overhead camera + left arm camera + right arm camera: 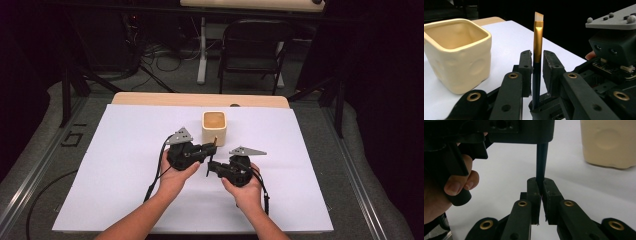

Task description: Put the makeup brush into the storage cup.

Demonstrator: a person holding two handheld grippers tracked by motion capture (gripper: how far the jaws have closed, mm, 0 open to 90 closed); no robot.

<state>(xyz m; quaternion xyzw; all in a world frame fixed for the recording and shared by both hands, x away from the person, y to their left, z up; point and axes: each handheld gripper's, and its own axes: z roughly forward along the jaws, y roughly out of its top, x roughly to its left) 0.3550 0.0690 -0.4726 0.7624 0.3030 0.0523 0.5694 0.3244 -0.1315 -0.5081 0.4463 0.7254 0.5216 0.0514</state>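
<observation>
At the frame's centre, a brush [538,37] is pinched by the right gripper [541,192] while the left gripper [537,67] is slightly spread around it.

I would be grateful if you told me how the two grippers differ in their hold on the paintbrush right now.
The right gripper is shut on the paintbrush low on its dark handle; the left gripper stands higher, by the gold ferrule, its jaws a little apart with the brush between them. In the high view the left gripper sits nearer the cream cup than the right. Both flank the same upright brush.

Right claw [540,192] clamped; left claw [537,72] slack.
</observation>
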